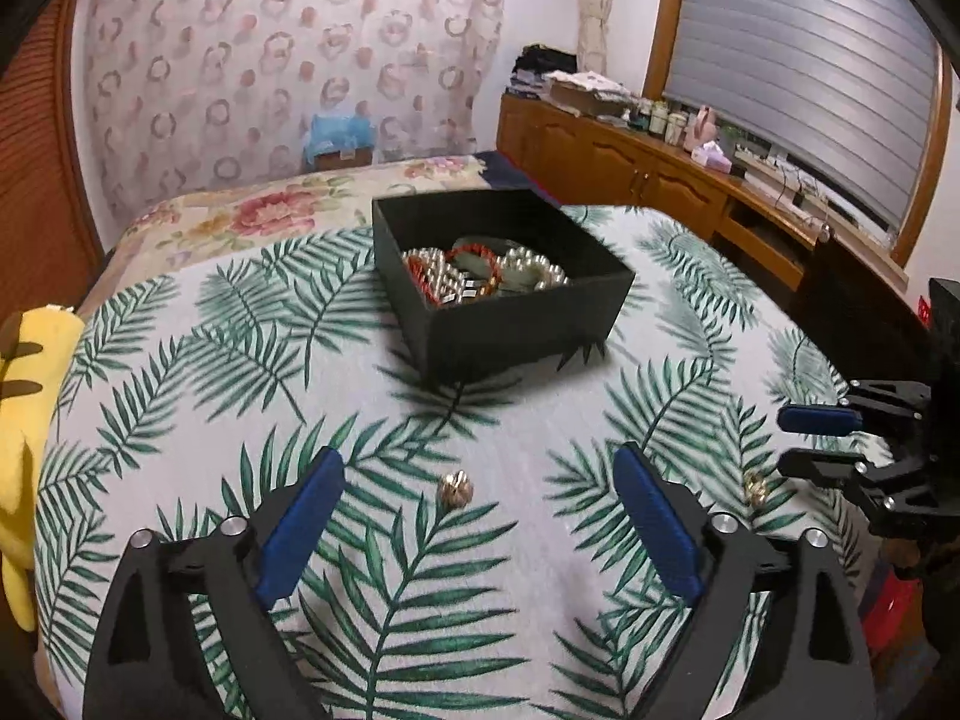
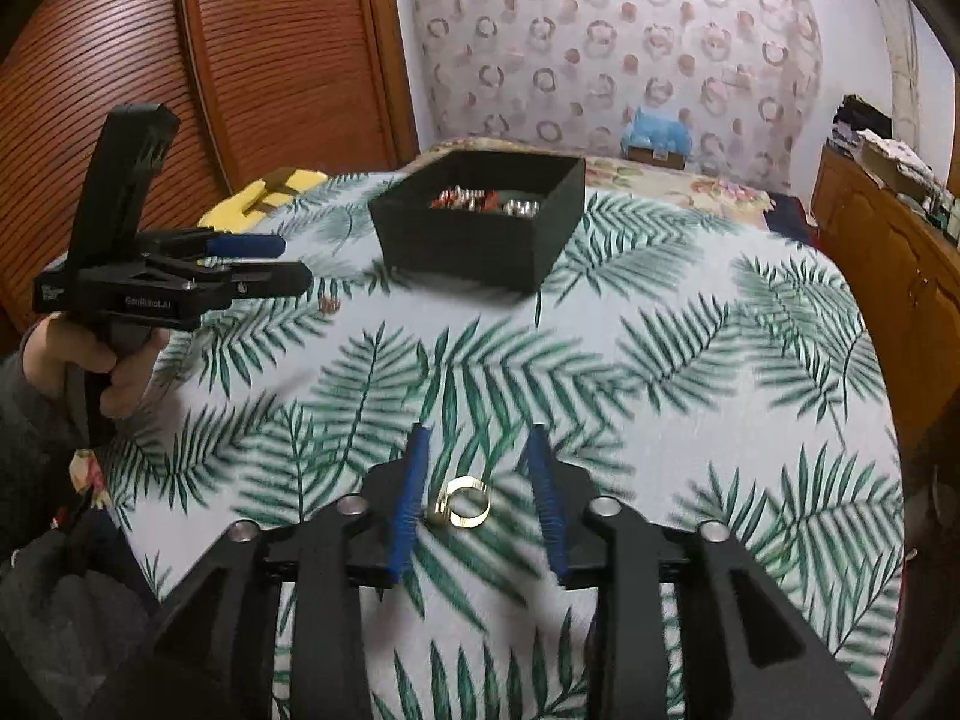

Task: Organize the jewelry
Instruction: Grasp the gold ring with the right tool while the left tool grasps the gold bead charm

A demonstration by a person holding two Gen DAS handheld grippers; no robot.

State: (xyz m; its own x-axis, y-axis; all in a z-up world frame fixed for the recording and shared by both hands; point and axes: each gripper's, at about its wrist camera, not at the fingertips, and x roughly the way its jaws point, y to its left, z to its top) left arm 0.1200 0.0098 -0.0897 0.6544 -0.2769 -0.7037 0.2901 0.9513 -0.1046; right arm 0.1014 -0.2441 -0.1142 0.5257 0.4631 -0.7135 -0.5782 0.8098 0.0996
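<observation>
Two rings (image 1: 454, 487) (image 2: 462, 501) lie flat on open bedspread (image 1: 492, 540); my left gripper (image 1: 480, 516) gapes wide, right gripper (image 2: 480, 498) narrowly straddling one.

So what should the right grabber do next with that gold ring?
Probably close its fingers. The gold ring lies on the leafy cloth between the open blue pads of the right gripper, not yet held. Once gripped, it could go to the black box.

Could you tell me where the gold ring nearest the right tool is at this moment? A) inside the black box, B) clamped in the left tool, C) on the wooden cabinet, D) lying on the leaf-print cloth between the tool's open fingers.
D: the gold ring lies on the leaf-print cloth between the spread fingers of the right tool, not yet clamped.
</observation>
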